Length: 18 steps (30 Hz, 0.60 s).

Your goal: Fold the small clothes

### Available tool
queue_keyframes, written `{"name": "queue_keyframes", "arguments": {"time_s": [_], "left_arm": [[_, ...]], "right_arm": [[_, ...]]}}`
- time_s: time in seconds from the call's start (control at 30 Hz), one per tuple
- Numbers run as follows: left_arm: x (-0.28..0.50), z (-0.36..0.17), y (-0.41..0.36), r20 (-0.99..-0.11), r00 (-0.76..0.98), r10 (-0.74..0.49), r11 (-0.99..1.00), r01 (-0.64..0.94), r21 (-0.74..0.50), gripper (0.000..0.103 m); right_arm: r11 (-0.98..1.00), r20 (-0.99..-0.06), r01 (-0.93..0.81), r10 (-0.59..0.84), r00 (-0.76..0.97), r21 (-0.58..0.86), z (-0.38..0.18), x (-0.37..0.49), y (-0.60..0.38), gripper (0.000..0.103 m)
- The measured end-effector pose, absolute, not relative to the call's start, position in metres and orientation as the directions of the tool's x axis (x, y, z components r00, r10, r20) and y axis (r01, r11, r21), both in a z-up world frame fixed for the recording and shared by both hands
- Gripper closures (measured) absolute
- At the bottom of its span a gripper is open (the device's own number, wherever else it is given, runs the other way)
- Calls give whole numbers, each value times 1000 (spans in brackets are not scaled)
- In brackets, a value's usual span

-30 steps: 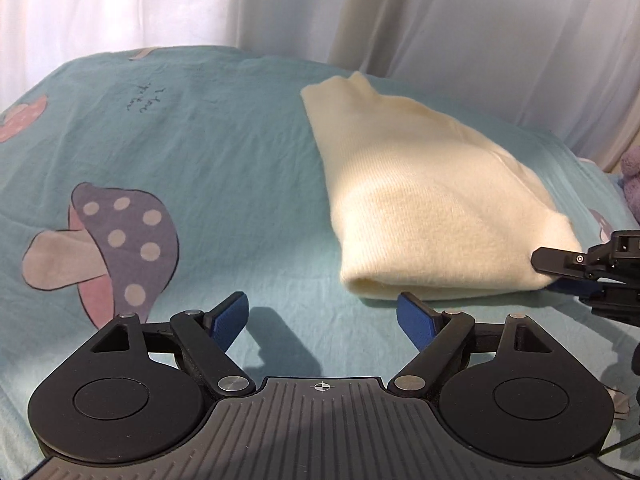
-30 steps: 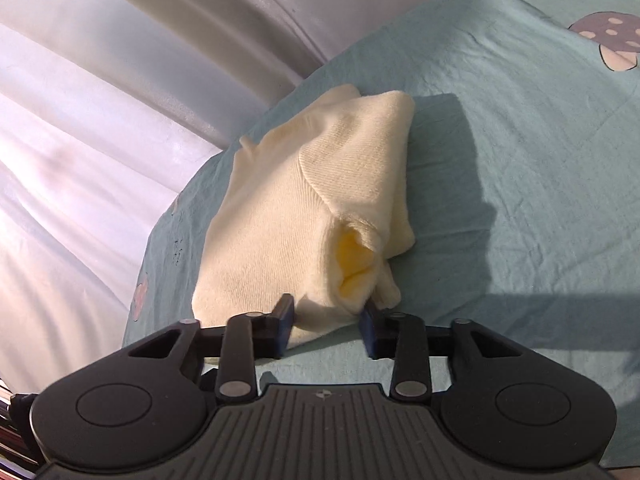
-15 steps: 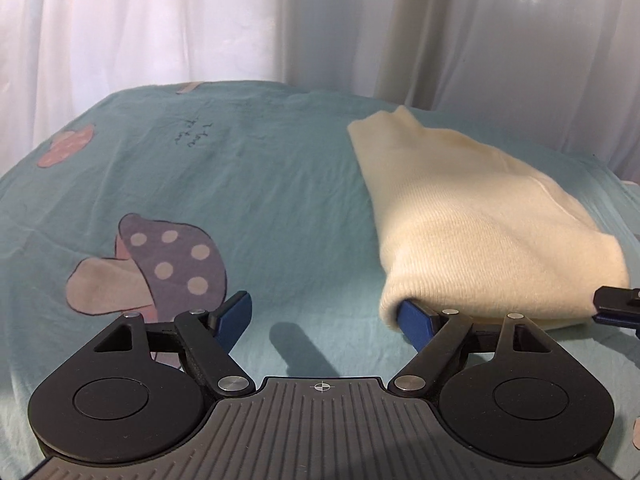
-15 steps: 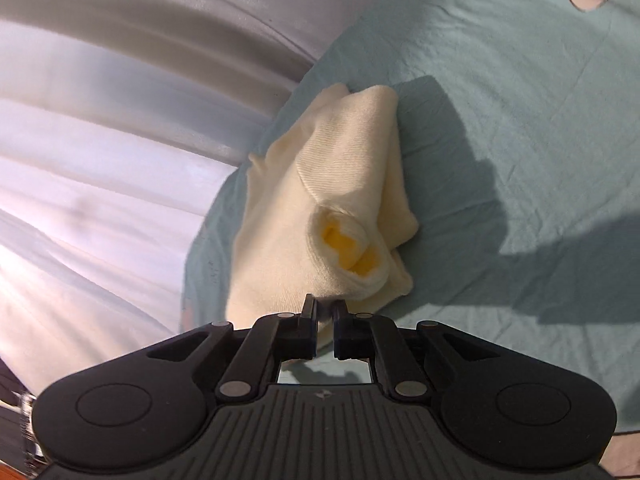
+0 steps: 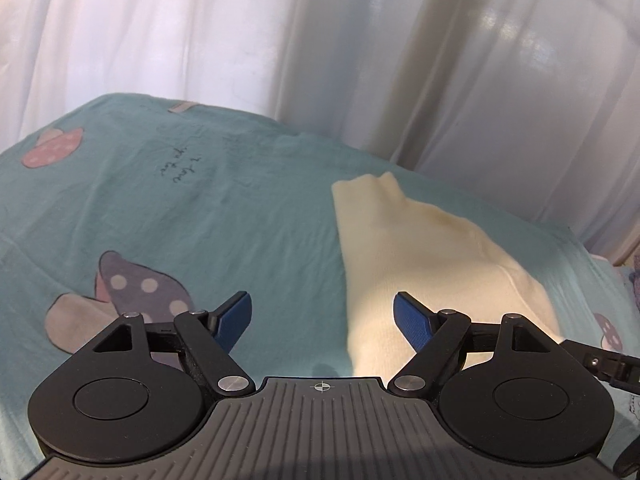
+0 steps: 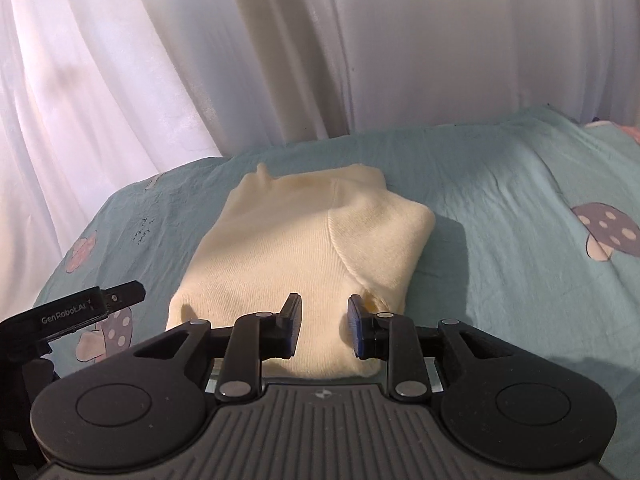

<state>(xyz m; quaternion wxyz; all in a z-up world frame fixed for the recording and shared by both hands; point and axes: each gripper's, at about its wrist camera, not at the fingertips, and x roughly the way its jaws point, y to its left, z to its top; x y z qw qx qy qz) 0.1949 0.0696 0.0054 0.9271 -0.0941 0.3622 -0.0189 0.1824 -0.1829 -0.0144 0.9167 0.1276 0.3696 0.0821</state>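
Sweater (image 6: 304, 248): cream knit, folded into a compact bundle, lying flat on the bed sheet (image 6: 500, 200). The sheet is teal with printed mushrooms (image 5: 136, 292) and a line of dark handwriting (image 5: 178, 166). White curtains (image 6: 280, 48) hang behind the bed.

Left gripper (image 5: 322, 316): jaws spread wide. The blue pad (image 5: 236, 320) on one side sits above bare sheet; the other pad is in front of the near left edge of the sweater. Nothing is held between them. Whether that pad touches the knit cannot be told from this angle.

Right gripper (image 6: 323, 326): jaws parted by a moderate gap, positioned at the near edge of the sweater, with cream fabric visible between and beyond the pads. No fabric is pinched.

In the right wrist view, the left gripper appears at the left edge, just beside the sweater's near left corner.
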Motion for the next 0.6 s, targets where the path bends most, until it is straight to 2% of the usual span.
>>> {"name": "queue_keyframes", "arguments": {"time_s": [0.1,0.13,0.4,0.6], "left_arm": [[207,-12,53,-726,684,-74,992,-25,-124,20],[208,-16,52,-730,679,-77,991,-27,-129,17],[203,-22,47,-717,695,-46,998,1,-63,13],[204,-23,50,-737,674,-53,997,-10,-80,11]], "right_arm": [[975,-709,-87,208,674,203,-30,201,-170,79],[981,-733,-93,191,653,173,-37,206,-167,79],[978,-712,-177,205,672,115,-46,196,-169,81],[977,-704,-200,190,684,70,-48,193,-162,80]]}}
